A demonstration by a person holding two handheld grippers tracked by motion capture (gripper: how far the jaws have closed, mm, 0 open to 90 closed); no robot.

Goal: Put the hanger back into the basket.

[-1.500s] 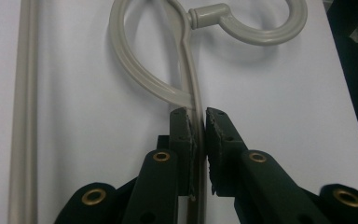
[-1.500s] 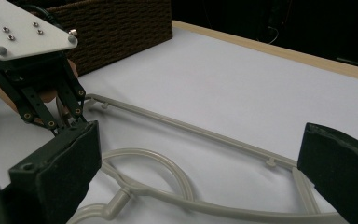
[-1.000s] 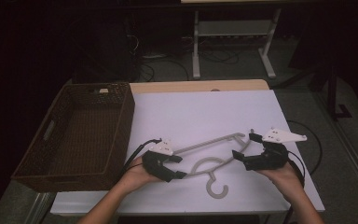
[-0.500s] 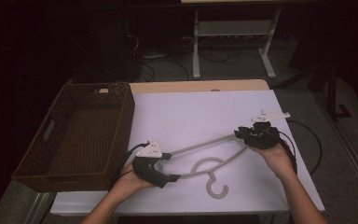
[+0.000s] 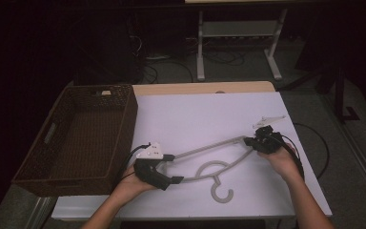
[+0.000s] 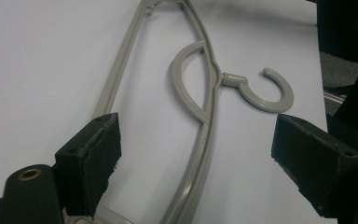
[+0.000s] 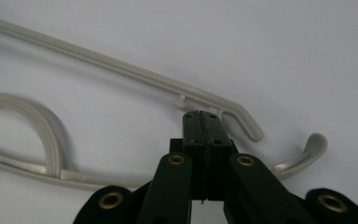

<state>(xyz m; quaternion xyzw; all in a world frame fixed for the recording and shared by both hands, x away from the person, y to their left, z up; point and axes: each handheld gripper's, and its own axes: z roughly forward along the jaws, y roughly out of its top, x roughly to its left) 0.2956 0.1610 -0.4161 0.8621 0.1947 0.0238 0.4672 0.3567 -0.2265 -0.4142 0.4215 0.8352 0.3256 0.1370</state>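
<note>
A grey plastic hanger [image 5: 209,147] lies flat on the white table [image 5: 205,112], its hook [image 5: 221,192] pointing toward the near edge. My left gripper [image 5: 175,168] is open, with its jaws on either side of the hanger's left end [image 6: 213,121]. The hanger's bars run between the two black pads [image 6: 93,149] without touching them. My right gripper [image 5: 249,141] is shut with its jaws pressed together. Its tip [image 7: 202,114] sits right at the notched right end of the hanger [image 7: 121,67], and nothing shows between the jaws.
A dark wicker basket [image 5: 126,126] stands at the table's left side, close to my left hand. Bare white tabletop stretches beyond the hanger. A cable [image 5: 314,143] trails off the right edge. On the dark floor beyond stand a metal frame [image 5: 238,33] and more cables.
My right gripper has turned and moved left onto the hanger's right end, with its jaws now together. My left gripper has slid slightly left along the hanger's left end and stayed open.
</note>
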